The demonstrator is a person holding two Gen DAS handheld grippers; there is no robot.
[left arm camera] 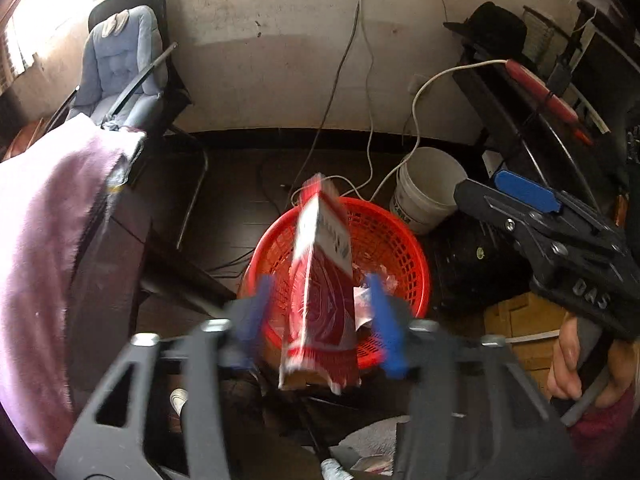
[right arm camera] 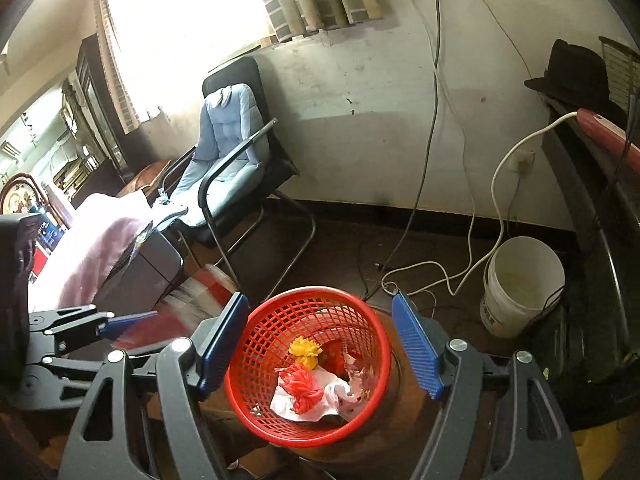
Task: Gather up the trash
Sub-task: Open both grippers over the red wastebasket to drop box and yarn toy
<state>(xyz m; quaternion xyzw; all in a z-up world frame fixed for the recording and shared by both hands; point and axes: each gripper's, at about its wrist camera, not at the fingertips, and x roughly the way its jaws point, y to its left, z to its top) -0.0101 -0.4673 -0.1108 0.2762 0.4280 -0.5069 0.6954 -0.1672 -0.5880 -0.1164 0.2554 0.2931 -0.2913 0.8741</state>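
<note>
A red and white carton hangs blurred between the blue pads of my left gripper, whose jaws stand wider than the carton and do not touch it. It is above the red mesh basket. In the right wrist view the basket holds a yellow scrap, red string and white paper. My right gripper is open and empty, its pads on either side of the basket. The carton shows as a blur at left, by the left gripper.
A white bucket stands right of the basket, with cables on the dark floor. A black chair with a blue cushion stands at the wall. A table with a pink cloth is at left. Dark shelving with a black hat is at right.
</note>
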